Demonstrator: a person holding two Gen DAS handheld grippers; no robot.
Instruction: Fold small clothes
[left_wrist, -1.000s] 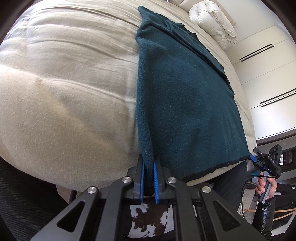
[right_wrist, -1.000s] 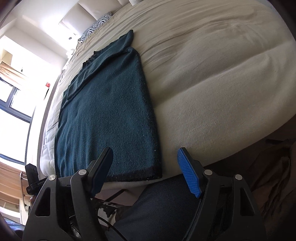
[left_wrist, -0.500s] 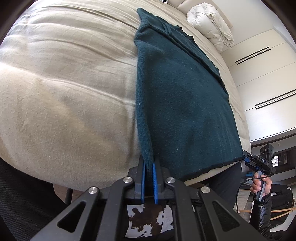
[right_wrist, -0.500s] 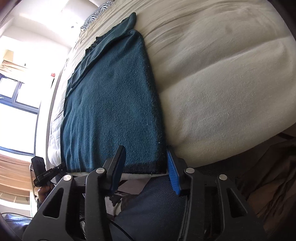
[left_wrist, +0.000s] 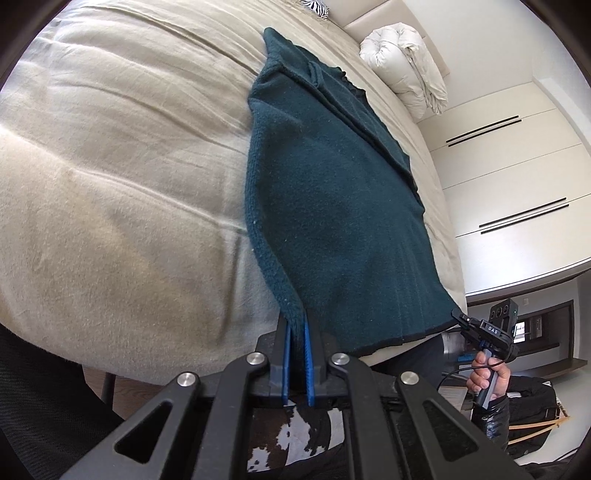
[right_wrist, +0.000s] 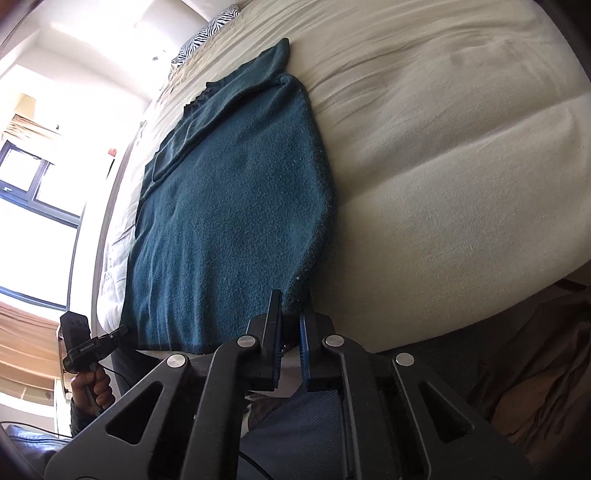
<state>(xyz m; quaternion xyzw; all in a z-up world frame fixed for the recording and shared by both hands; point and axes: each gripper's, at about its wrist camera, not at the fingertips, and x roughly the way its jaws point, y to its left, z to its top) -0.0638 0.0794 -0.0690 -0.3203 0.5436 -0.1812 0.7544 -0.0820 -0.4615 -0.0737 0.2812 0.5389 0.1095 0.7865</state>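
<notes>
A dark teal sweater (left_wrist: 332, 203) lies flat on the beige bed (left_wrist: 129, 166), its hem at the near edge and its sleeves folded in across the far part. My left gripper (left_wrist: 295, 328) is shut on the hem's near left corner, with the cloth pinched between the blue pads. In the right wrist view the sweater (right_wrist: 229, 206) runs away from my right gripper (right_wrist: 291, 310), which is shut on the hem's near right corner. Each view shows the other gripper at the opposite hem corner: the right gripper (left_wrist: 461, 319) and the left gripper (right_wrist: 118, 330), each held by a hand.
A rolled white duvet (left_wrist: 406, 66) and a zebra pillow (right_wrist: 210, 31) sit at the head of the bed. White wardrobe doors (left_wrist: 517, 184) stand along one side and a bright window (right_wrist: 33, 192) along the other. A cowhide rug (left_wrist: 291, 439) lies on the floor below.
My right gripper's jaws came in around the near right hem corner and shut on it. The left gripper kept its grip on the left corner and tilted a little.
</notes>
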